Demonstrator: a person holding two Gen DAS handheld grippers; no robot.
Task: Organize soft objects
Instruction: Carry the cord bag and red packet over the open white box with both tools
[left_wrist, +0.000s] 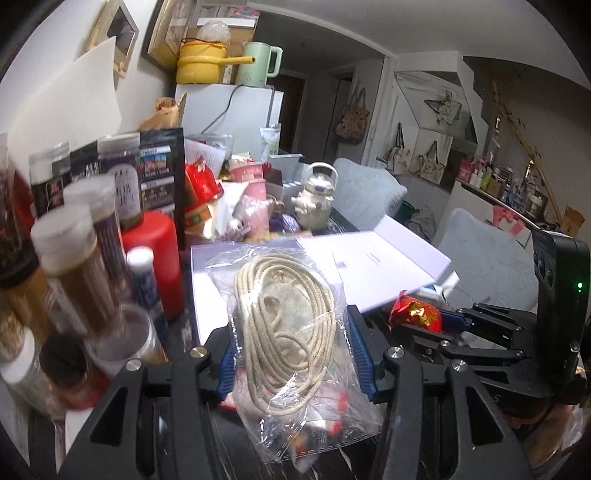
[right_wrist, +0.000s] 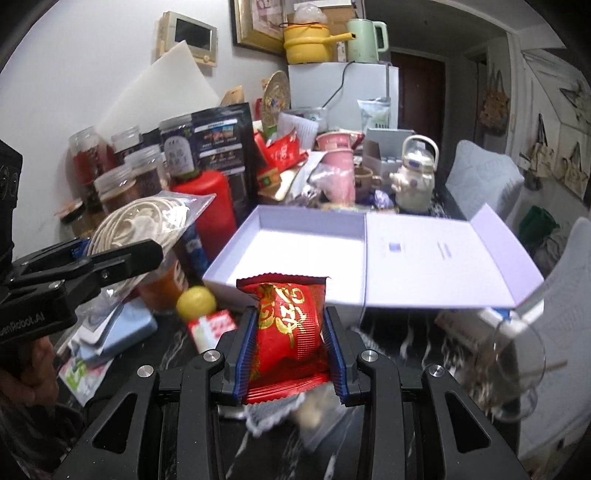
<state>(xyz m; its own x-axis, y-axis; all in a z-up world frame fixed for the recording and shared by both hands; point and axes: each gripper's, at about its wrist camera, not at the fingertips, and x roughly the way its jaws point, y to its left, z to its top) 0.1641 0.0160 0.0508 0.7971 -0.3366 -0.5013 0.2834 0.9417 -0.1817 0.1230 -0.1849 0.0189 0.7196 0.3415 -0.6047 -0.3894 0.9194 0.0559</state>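
My left gripper (left_wrist: 291, 347) is shut on a clear plastic bag of coiled beige rope (left_wrist: 288, 332), held above the dark table just before the open lavender box (left_wrist: 218, 295). My right gripper (right_wrist: 290, 332) is shut on a red snack packet with gold writing (right_wrist: 290, 317), held in front of the box (right_wrist: 295, 236), whose tray is empty and whose lid (right_wrist: 443, 258) lies open to the right. In the right wrist view the left gripper (right_wrist: 122, 258) and its rope bag (right_wrist: 147, 218) are at the left. In the left wrist view the red packet (left_wrist: 415, 314) shows at the right.
Jars and a red bottle (right_wrist: 207, 206) crowd the left side. A white teapot (right_wrist: 413, 181), pink cups (right_wrist: 340, 166) and clutter stand behind the box. A yellow-capped item (right_wrist: 195, 301), a blue pad (right_wrist: 122, 328) and a glass (right_wrist: 517, 369) lie on the table front.
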